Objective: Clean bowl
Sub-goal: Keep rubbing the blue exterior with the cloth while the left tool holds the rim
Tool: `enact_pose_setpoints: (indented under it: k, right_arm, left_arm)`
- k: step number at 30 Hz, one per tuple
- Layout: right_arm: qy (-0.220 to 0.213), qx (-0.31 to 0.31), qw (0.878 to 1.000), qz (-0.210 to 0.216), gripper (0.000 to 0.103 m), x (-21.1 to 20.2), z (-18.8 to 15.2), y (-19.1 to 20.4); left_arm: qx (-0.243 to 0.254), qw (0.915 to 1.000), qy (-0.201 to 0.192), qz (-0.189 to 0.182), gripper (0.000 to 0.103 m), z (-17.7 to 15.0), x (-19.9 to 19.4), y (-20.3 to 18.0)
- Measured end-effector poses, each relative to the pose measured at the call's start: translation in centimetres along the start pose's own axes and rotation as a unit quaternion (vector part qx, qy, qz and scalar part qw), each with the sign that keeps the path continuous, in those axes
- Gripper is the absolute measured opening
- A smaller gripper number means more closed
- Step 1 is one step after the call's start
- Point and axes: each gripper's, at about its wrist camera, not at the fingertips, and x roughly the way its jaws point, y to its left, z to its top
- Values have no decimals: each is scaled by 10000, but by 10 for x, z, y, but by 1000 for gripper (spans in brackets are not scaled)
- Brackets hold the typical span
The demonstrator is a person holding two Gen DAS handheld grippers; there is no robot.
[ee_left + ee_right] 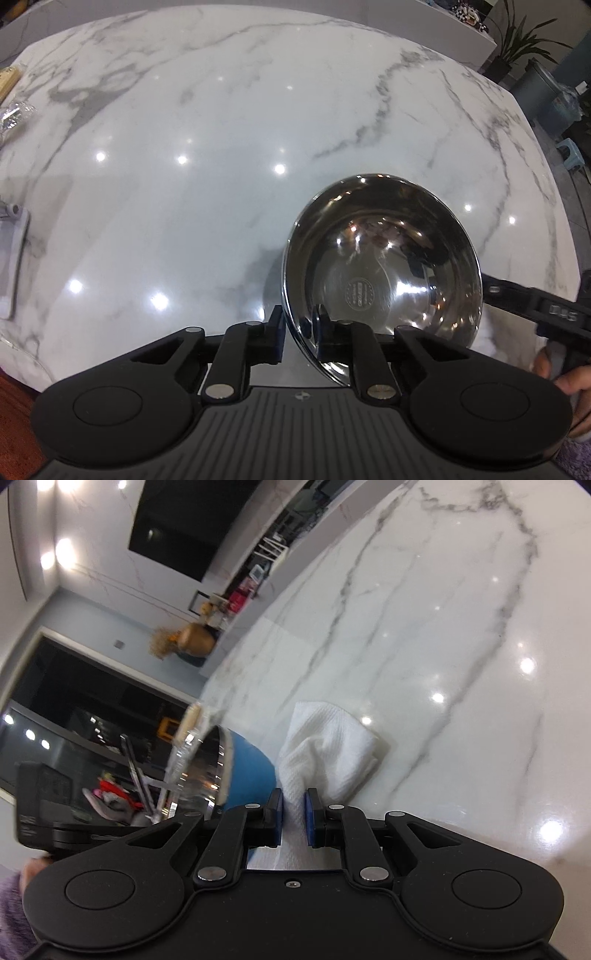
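A shiny steel bowl (384, 269) with a blue outside is tilted up above the white marble table (207, 155). My left gripper (300, 332) is shut on the bowl's near rim, one finger inside and one outside. In the right wrist view the bowl (236, 764) shows at the left, edge-on, with its blue outer wall toward me. My right gripper (293, 812) is shut on a white paper towel (328, 749), which hangs forward past the fingers beside the bowl's outside. The other gripper's black body (554, 317) shows at the right edge of the left wrist view.
A white flat object (14, 258) lies at the table's left edge, with crumpled foil (14, 114) and a wooden item (9, 79) farther back. A bin (543, 92) and potted plant (524, 37) stand beyond the table's right end.
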Motion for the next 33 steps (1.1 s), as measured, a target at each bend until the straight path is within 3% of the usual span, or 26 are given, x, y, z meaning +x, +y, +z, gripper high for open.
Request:
enact_pose_setpoints:
  k: [5,7,15,21,27,33]
  right_arm:
    - [-342,293,9968,665,12,-14,4,-4]
    - [-362,335,9960,748,12,-14,5,-4]
    - [-205,345,9974,595,11,-6,7,-7]
    - [128,214,9996,153,11,10,3,-6]
    - [204,124,9997,-91,11,17,-1,-5]
    - [138,120,9998,-73,11,16,-3,-1]
  left_arm:
    - [11,9999,-90,76,11,6,2,1]
    - [19,9999,-110,90,11,7,2,1]
    - [-89,9997,-209,25,11,7,2,8]
    - [-254,9993,-257,-78,12,3,2,15]
    - [-346,9992,-172,-119,24,-7,-3,20]
    - [-186,9994,-222,-172,18,-13,-6,15]
